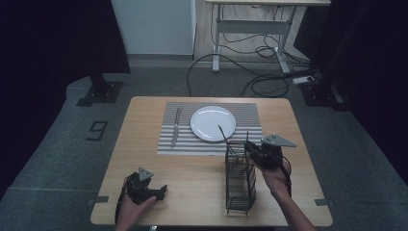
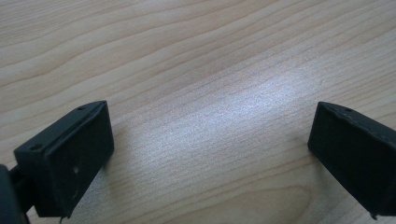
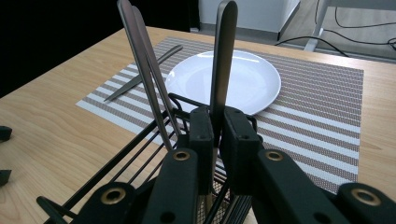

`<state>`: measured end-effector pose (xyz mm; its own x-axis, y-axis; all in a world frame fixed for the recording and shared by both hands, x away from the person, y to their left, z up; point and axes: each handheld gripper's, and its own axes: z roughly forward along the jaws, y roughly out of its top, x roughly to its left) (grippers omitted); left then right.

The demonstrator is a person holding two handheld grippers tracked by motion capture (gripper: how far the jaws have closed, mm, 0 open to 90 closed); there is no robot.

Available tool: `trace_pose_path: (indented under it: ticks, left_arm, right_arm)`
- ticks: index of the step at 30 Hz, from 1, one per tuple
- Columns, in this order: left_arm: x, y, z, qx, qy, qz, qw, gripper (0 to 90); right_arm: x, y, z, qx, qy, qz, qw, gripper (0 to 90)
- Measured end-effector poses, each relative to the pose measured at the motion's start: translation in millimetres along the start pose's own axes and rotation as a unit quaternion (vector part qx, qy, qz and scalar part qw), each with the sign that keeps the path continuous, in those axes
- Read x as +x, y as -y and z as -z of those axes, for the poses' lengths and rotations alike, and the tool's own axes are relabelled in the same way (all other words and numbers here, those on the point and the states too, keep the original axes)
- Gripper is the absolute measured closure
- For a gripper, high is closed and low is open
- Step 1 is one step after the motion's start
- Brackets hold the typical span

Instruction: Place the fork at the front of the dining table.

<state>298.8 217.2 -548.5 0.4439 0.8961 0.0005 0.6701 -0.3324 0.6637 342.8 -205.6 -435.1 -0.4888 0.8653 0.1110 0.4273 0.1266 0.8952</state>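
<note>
Between the right gripper [image 3: 216,135] fingers [image 3: 201,140], a utensil handle [image 3: 222,60] stands clamped above the black caddy [image 1: 239,178].

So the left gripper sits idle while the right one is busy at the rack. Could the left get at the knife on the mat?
Probably yes. The left gripper rests open on bare table, and nothing stands between it and the knife. The rack is off to its right.
</note>
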Motion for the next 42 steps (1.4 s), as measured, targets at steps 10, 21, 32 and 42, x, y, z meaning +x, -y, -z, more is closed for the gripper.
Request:
trace_pose_path:
  ticks: [10,21,32,42]
  left_arm:
    - [0.0,0.0,0.0,0.000,0.000,0.000,1.0000,0.1]
    - [0.0,0.0,0.0,0.000,0.000,0.000,1.0000,0.1]
    - [0.0,-0.1,0.0,0.000,0.000,0.000,1.0000,0.1]
    - [0.2,-0.3,-0.2,0.000,0.000,0.000,1.0000,0.0]
  right_arm:
    - [2.7,2.5,5.0,-0.010,-0.001,0.003,0.9999,82.5]
    - [10.3,5.4,12.4,-0.018,0.003,0.024,0.9996,82.7]
    - [16.1,-8.2,28.2,-0.052,0.013,0.048,0.9974,86.3]
    - [13.1,-29.4,50.0,-0.106,0.006,0.030,0.9939,86.4]
